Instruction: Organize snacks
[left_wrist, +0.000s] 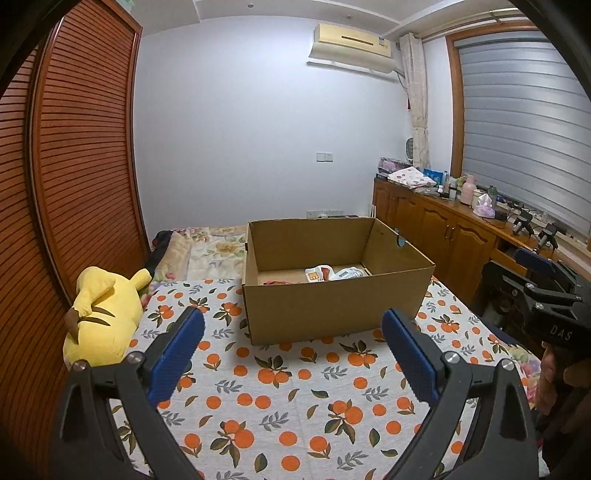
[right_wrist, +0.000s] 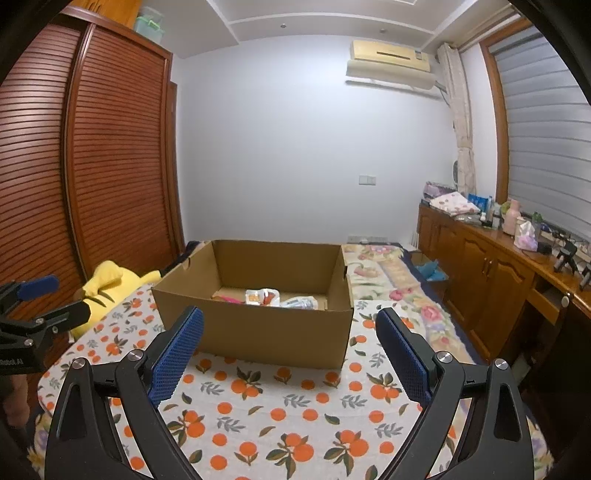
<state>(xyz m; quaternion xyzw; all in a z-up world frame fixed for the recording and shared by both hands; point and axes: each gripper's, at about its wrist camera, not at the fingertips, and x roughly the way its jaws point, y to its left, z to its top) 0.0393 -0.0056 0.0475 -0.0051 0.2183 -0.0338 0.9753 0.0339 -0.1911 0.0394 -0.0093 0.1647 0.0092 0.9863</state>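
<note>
An open cardboard box (left_wrist: 332, 306) (right_wrist: 258, 332) stands on the orange-patterned cloth (left_wrist: 280, 398) (right_wrist: 280, 406). Inside it lie white snack packets (left_wrist: 332, 274) (right_wrist: 264, 296) and a pink wrapper (right_wrist: 231, 298), partly hidden by the front wall. My left gripper (left_wrist: 293, 325) hangs open in front of the box, nothing between its blue pads (left_wrist: 177, 358). My right gripper (right_wrist: 290, 325) is likewise open and empty before the box. In the left wrist view the right gripper (left_wrist: 543, 273) shows at the right edge; the left gripper (right_wrist: 51, 299) shows at the left edge of the right wrist view.
A yellow plush toy (left_wrist: 103, 317) (right_wrist: 107, 284) lies left of the box beside the slatted wardrobe (left_wrist: 81, 155). Floral bedding (left_wrist: 207, 251) (right_wrist: 384, 273) lies behind the box. A wooden cabinet (left_wrist: 443, 229) (right_wrist: 491, 273) with clutter on top runs along the right wall.
</note>
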